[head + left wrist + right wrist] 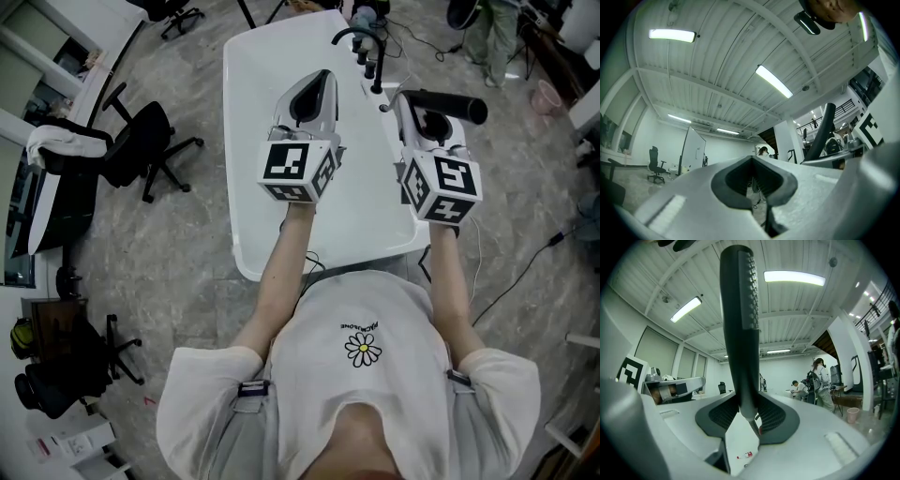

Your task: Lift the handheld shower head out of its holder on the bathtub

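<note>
Right gripper view alone shows right tool (747, 411) pinching shower head (738, 333); left tool (753, 159) closed.

Bright ceiling tubes (672, 34), even light, fisheye-warped edges

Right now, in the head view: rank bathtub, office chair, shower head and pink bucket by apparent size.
1. bathtub
2. office chair
3. shower head, held nearer the camera, so it looks bigger
4. pink bucket

Small print (359, 325) arcs just above the daisy (363, 350) on the person's white T-shirt (394, 309), too small to read; nothing else legible.
</note>
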Available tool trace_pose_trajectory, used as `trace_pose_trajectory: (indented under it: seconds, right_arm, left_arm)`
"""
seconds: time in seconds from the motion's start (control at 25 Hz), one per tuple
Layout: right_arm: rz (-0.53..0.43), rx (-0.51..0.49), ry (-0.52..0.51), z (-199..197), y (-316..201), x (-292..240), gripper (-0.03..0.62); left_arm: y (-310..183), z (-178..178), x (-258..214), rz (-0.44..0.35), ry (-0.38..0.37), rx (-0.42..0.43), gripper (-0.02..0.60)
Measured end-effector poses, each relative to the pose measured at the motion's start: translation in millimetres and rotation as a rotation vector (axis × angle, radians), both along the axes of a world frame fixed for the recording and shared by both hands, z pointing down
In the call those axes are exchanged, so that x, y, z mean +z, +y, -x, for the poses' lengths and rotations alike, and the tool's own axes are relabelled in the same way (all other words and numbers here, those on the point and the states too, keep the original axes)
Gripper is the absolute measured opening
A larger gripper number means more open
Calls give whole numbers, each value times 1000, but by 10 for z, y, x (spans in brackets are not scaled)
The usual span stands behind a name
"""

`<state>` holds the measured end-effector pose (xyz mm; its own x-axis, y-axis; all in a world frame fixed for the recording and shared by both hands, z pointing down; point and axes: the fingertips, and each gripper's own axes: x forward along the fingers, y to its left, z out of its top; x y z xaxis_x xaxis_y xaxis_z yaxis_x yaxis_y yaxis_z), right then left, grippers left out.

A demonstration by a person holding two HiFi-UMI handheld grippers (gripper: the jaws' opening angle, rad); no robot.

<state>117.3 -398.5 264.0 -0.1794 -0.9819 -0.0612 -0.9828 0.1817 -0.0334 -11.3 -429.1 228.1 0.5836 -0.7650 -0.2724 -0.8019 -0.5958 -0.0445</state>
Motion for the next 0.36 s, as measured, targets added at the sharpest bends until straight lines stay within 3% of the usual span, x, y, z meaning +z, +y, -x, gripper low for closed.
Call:
trace_pose_trajectory:
  seconds: [0.36]
  right_arm:
    - [-1, 23, -13, -107, 87, 23, 150]
  left_arm:
    - [93, -51, 30, 0, -17, 1, 0]
